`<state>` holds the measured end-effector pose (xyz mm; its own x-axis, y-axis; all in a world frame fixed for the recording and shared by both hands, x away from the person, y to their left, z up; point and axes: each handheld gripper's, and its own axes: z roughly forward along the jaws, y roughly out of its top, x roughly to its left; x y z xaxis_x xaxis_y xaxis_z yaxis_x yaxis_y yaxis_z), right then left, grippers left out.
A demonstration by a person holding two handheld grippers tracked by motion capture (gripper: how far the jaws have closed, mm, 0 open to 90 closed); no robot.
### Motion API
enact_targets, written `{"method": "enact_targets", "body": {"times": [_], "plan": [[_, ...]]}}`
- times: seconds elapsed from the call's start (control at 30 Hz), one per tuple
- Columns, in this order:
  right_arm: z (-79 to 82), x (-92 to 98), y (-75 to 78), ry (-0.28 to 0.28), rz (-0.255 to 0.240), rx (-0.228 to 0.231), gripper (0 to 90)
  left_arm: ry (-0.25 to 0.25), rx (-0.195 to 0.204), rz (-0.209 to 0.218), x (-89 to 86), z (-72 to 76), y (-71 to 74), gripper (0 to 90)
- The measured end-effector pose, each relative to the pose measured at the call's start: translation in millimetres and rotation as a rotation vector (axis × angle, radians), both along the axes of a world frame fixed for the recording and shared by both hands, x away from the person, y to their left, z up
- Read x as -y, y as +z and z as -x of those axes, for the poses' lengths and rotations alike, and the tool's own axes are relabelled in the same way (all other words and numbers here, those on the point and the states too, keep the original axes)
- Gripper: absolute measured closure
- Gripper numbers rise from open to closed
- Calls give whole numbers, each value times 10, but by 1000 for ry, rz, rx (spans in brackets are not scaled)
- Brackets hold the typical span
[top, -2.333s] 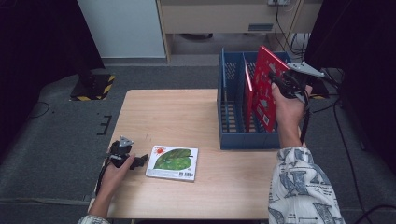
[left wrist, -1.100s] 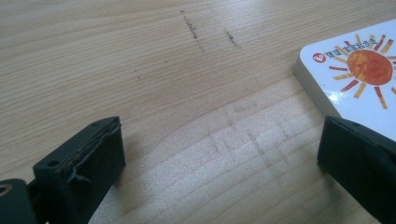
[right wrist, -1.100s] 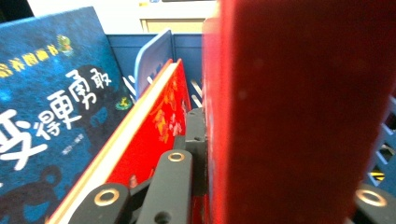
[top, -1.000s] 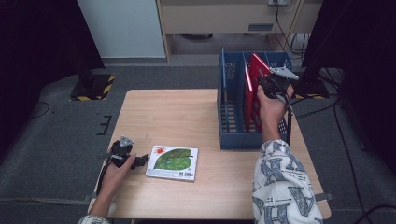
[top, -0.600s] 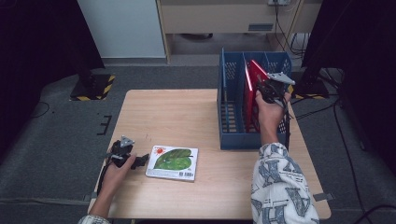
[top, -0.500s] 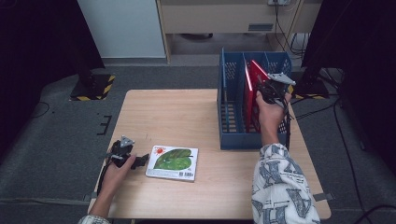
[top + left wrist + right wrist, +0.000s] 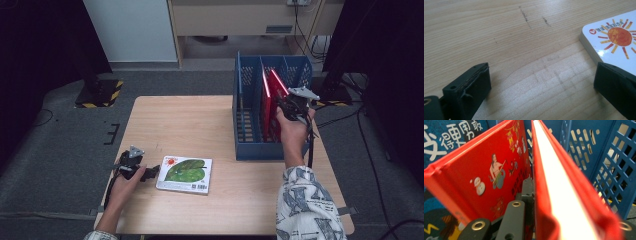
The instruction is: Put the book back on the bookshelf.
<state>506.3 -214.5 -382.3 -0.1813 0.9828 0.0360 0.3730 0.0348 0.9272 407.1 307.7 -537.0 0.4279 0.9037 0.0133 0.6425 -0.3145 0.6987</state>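
Right gripper point(image 7: 289, 102) pinches the stiff red book point(image 7: 272, 97) by its cover inside the rack point(image 7: 248, 122); left gripper point(image 7: 145, 172), spread, is well away.

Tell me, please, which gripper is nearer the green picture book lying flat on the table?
Left. The left gripper rests open at the green picture book's edge; the right gripper holds a red book at the blue rack.

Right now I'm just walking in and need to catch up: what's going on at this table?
A person is filing books into a blue slotted rack. The right gripper is shut on a red book, holding it down in a rack compartment beside another red book. The left gripper rests open on the table, one jaw at the edge of a sun-and-leaf picture book lying flat.
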Motion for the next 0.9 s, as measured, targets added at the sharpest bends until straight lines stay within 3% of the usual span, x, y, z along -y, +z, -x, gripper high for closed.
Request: {"method": "enact_targets", "body": {"times": [0.9], "plan": [[201, -12, 26, 5, 3, -3, 761, 1, -1, 2, 6, 4, 0, 2]]}}
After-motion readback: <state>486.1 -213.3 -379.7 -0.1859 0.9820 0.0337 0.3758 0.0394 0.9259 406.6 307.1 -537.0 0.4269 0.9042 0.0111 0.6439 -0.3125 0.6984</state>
